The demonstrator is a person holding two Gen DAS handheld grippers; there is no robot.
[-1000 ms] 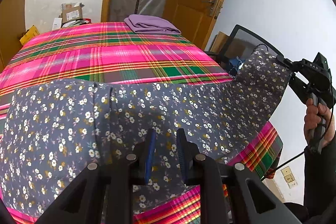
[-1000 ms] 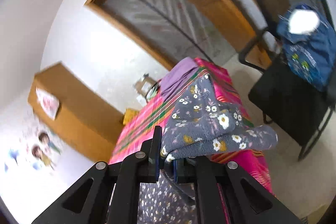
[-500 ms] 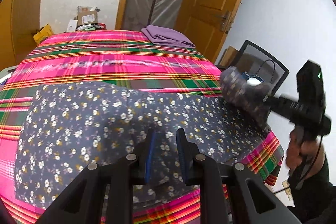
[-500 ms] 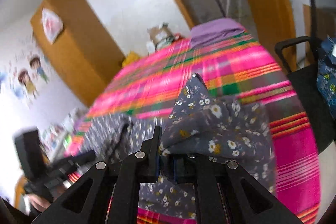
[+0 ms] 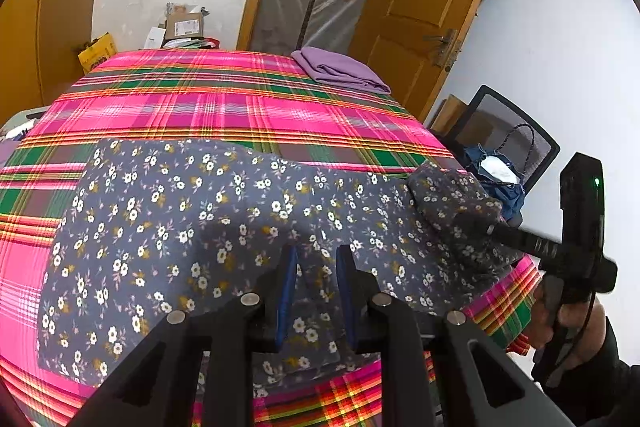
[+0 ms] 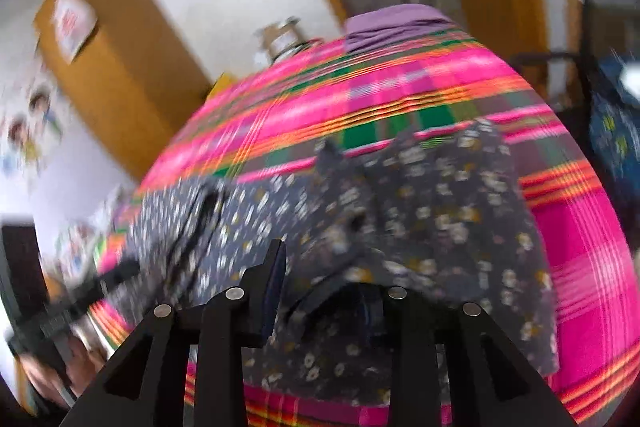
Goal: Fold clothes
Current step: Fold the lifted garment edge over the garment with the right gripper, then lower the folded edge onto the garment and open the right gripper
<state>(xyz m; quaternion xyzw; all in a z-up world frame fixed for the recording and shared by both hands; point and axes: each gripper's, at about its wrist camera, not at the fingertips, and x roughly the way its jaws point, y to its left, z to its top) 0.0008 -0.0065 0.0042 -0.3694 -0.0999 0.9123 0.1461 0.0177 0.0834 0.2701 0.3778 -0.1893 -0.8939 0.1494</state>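
Plaid pink bedcover (image 5: 240,107) under limp floral garment (image 5: 180,227) — left fingers (image 5: 289,283) pinch its hem; right fingers (image 6: 276,267) just spread.

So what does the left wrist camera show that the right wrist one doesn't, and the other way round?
Only the left wrist view shows the right gripper in a hand, its tips under a bunched end of the floral garment. Its jaws have just been opening, with cloth loosely between them. Only the right wrist view shows the left gripper, blurred, and the cartoon wall stickers. Both show the floral garment, the pink plaid cover, the folded purple cloth and the black chair.
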